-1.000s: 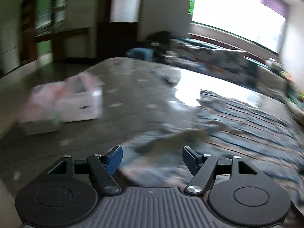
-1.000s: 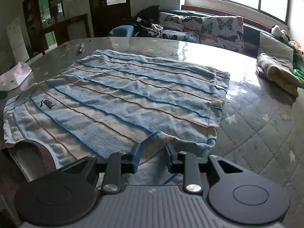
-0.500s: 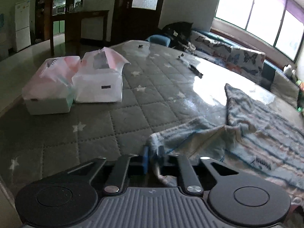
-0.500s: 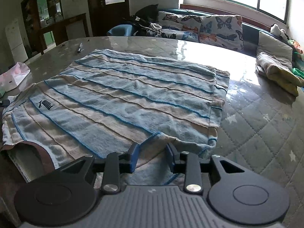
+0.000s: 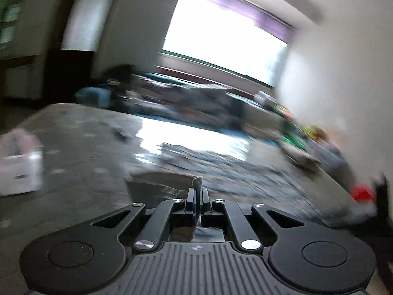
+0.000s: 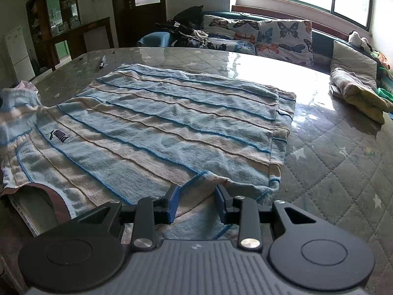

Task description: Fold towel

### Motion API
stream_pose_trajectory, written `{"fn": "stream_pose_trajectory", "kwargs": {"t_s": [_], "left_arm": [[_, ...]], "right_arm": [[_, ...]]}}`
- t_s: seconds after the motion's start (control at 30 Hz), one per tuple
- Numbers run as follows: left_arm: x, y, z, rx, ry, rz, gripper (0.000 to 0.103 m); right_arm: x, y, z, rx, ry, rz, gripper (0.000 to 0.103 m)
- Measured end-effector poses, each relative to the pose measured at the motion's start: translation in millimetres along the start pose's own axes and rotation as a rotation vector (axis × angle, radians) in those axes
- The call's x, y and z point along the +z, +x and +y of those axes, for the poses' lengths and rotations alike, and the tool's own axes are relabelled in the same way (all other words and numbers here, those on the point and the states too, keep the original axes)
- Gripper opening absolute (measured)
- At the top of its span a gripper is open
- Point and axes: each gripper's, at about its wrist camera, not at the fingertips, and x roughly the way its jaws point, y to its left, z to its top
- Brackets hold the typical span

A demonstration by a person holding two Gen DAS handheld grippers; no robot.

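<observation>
Left tongs [image 5: 197,194] have clenched the towel [image 6: 172,123] corner and lifted; right tongs [image 6: 196,202] gape over its edge.

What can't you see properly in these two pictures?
- Left wrist view: motion blur smears the towel, the white box and the room.
- Right wrist view: the towel's near edge is hidden behind the right tongs.
- Right wrist view: the pen is too small to read.

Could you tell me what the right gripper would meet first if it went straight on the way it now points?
Most likely the striped towel: the right gripper points down at its near edge, which lies between the parted fingers, though depth is unclear.
</observation>
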Motion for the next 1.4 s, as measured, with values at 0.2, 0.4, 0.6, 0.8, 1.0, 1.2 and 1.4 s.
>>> {"fn": "stream_pose_trajectory", "kwargs": {"t_s": [0.2,0.4,0.6,0.8,1.0,1.2,1.4], "left_arm": [[-21.2,21.7,-33.5,-0.127,0.142,0.147,0.003],[-28.6,14.2,-25.3,-0.172,0.142,0.204,0.006],[-13.0,9.5,-5.0,-0.128,0.071,0.127,0.007],[-3.6,41.8,21.6,0.027,0.008,0.159,0.006],[-16.3,66.9,14.6,0.029,0.17,0.242,0.006],[-20.2,69.0,16.6,0.033,0.201,0.249,0.006],[-21.7,70.8,17.1,0.01,0.194,0.251,0.007]], "right_arm": [[0.5,-1.6,0.6,0.002,-0.005,-0.001,0.035],[8.6,-11.8,13.9,0.035,-0.048,-0.024,0.036],[22.1,-19.0,48.8,0.136,-0.137,-0.042,0.036],[33.9,-16.3,85.4,0.211,-0.219,-0.046,0.036],[40.9,-6.7,116.8,0.324,-0.256,-0.017,0.035],[43.2,6.3,154.4,0.452,-0.329,0.031,0.035],[37.2,29.3,180.2,0.461,-0.37,0.09,0.016]]}}
